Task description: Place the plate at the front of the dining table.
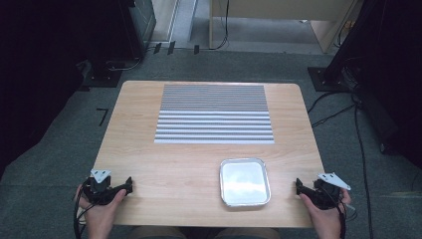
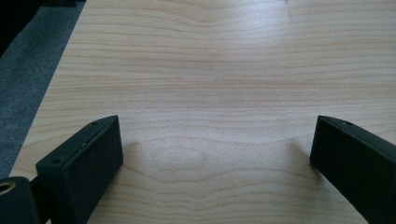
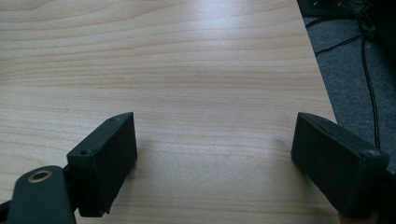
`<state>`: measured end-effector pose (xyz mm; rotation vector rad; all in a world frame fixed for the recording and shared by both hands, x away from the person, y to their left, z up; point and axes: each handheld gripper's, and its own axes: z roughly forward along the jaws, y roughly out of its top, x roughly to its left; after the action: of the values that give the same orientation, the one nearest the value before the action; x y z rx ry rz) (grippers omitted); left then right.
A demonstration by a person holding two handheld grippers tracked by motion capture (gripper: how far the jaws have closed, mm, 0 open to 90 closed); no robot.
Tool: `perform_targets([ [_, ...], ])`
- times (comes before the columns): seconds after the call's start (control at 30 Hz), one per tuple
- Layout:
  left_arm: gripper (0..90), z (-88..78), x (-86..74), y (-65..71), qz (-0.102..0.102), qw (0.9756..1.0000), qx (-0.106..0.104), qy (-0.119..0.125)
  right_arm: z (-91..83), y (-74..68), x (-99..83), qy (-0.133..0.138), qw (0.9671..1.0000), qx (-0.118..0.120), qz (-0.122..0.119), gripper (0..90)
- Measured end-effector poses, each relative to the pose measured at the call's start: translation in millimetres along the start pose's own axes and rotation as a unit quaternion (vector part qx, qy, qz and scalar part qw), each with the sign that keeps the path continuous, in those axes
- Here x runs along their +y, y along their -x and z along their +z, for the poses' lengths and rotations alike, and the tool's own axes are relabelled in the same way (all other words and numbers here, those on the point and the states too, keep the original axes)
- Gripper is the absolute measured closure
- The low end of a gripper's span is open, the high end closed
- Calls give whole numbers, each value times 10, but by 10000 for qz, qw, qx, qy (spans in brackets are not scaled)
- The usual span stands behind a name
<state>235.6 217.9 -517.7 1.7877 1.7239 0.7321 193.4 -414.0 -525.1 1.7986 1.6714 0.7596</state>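
Observation:
A shiny square metal tray (image 1: 245,181) sits near the front right of the wooden table (image 1: 189,164), with nothing in it. My left gripper (image 1: 127,185) rests at the table's front left corner in a hand, jaws wide apart over bare wood. In the left gripper view its gripper (image 2: 215,140) is open with nothing between the jaws. My right gripper (image 1: 298,186) lies at the front right edge, just right of the tray. In the right gripper view this gripper (image 3: 215,140) stands open over bare wood.
A striped grey and white mat (image 1: 214,114) covers the far middle of the table. Cables (image 1: 363,149) trail over the grey carpet to the right. Dark stands and furniture ring the far side.

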Motion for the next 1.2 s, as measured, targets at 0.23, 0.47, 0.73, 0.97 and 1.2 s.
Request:
perform_targets([
  [0.23, 25, -47, 41, 76, 82, 9998, -33, 157, -6, -3, -4, 7, 10000, -18, 17, 148],
  [0.47, 25, -126, 101, 215, -41, 9993, -237, 294, -12, 6, -6, 31, 10000, -19, 54, 169],
  [0.73, 25, -251, 123, 459, 111, 9978, -496, 423, 8, -46, 25, 57, 9999, 121, 64, 183],
  [0.97, 26, -288, 132, 644, 228, 9965, -673, 447, 24, -103, 52, 80, 9998, 161, 28, 186],
  [1.2, 26, -281, 126, 800, 297, 9957, -796, 368, 18, -100, 59, 114, 9997, 225, 59, 193],
])
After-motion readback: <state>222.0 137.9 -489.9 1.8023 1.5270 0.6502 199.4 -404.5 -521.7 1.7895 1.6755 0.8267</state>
